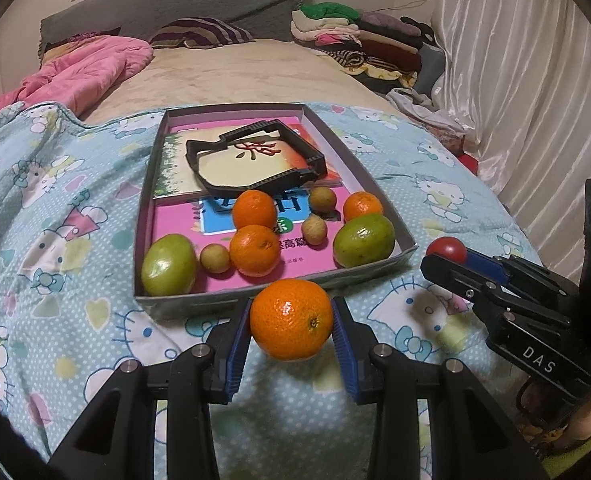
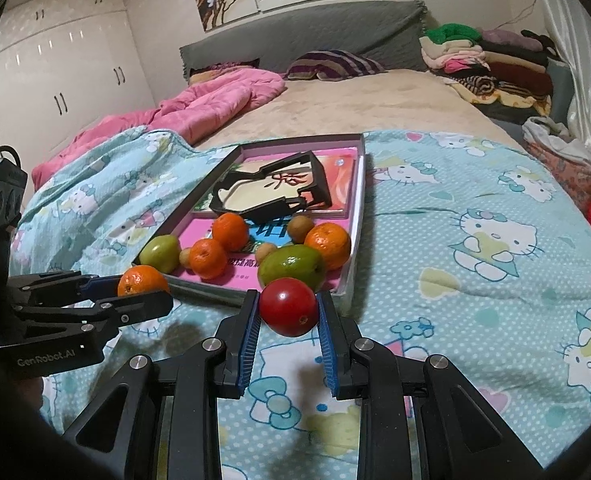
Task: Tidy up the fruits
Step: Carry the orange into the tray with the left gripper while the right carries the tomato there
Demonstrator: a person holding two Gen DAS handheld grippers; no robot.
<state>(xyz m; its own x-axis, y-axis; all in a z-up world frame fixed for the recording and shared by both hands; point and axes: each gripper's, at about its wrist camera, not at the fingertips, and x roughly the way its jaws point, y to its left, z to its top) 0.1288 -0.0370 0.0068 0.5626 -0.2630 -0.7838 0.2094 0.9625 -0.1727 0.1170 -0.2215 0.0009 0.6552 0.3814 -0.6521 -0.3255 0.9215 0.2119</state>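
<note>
- As both fruits hang just short of the tray [image 1: 405,250], the left gripper [image 1: 291,320] clamps an orange [image 1: 291,319]; the right gripper [image 2: 288,307] pinches a red fruit [image 2: 288,306].
- Next, judging by the fruit already inside: carry each over the near wall and let go.

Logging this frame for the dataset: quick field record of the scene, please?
left tool: shut on orange
right tool: shut on red fruit
tray: shallow box on the bed cover, in front of both tools
tray contents: three oranges, two green fruits, three small brown fruits, books, black frame
surface: cartoon-cat bed cover
held fruit: both outside the tray
</note>
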